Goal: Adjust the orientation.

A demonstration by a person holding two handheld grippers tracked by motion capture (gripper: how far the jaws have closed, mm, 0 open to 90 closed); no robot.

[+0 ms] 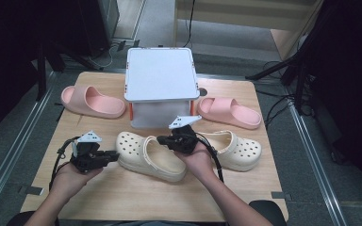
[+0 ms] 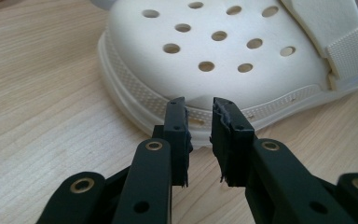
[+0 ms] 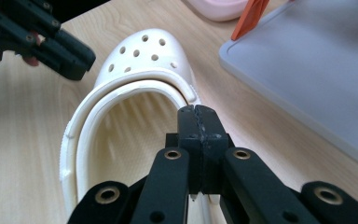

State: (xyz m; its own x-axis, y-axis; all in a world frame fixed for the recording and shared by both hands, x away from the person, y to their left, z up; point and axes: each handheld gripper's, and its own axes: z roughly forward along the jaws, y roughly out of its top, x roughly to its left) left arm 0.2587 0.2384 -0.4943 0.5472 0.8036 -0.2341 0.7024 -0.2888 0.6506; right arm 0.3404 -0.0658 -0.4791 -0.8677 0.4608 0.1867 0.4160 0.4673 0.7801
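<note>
Cream clog point(image 2: 223, 51) toe just beyond parted left jaws; right jaws closed above its opening

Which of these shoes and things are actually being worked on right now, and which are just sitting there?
In hand, as far as I can judge:
- nearer cream clog
- left gripper, jaws slightly apart at its toe
- right gripper, jaws shut at its rim

Just lying about:
- second cream clog
- left pink slide
- right pink slide
- white box

Left tool point(image 2: 199, 122) slightly parted, right tool point(image 3: 198, 122) closed
</note>
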